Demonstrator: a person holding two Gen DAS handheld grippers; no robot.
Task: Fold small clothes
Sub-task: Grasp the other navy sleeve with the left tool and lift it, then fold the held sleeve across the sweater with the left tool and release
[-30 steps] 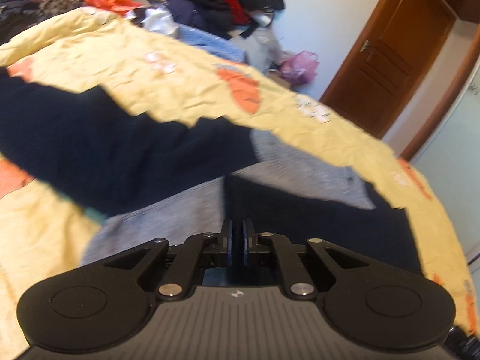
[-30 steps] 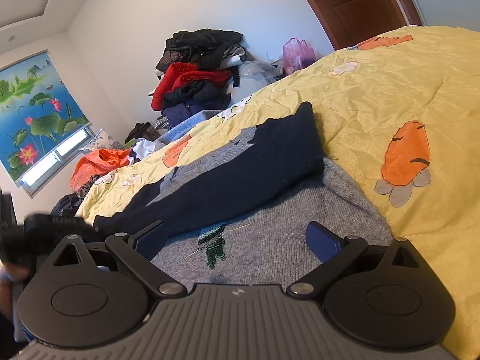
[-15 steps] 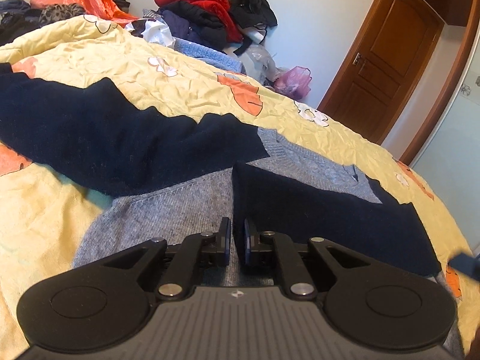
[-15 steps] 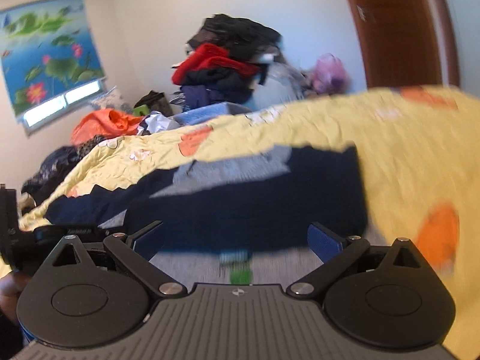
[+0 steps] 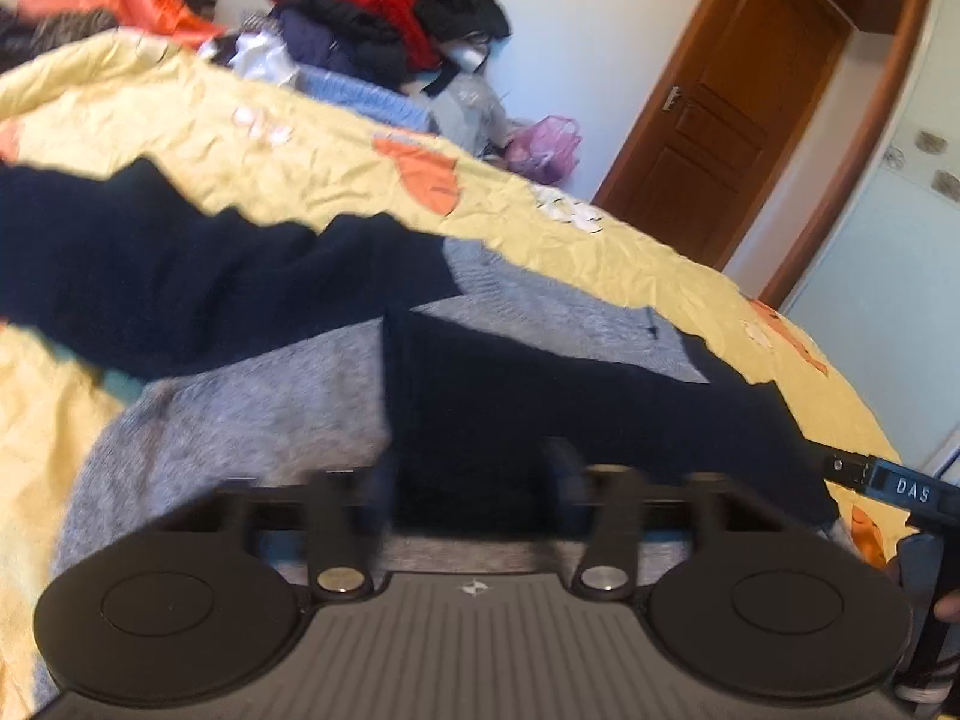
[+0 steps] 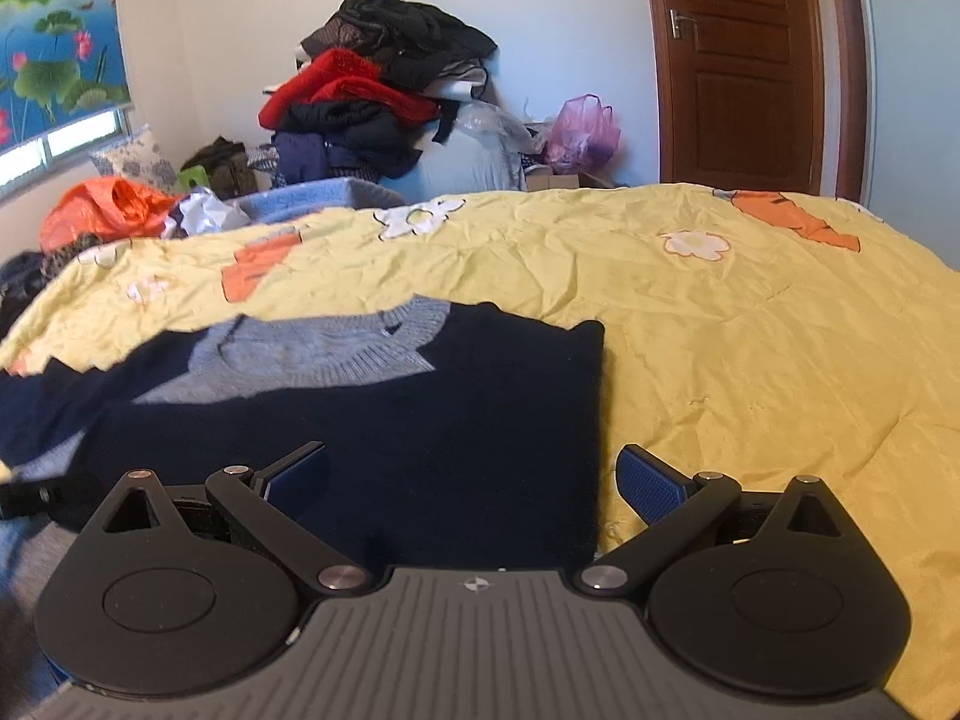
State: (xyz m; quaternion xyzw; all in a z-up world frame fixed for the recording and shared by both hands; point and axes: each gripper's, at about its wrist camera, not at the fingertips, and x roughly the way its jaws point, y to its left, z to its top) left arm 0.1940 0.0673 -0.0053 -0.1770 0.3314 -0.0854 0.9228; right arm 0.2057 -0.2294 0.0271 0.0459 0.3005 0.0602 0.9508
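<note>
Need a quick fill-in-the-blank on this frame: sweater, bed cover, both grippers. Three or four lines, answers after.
1. The sweater has a grey body and ____ sleeves.
2. It lies on a ____ bed cover printed with carrots.
3. The right gripper is ____, nothing between its fingers.
4. The left gripper has just been ____ above a folded sleeve.

Answers: navy; yellow; open; opening

Left gripper (image 5: 474, 474) jaws have just been opening; right gripper (image 6: 474, 480) jaws wide apart.
</note>
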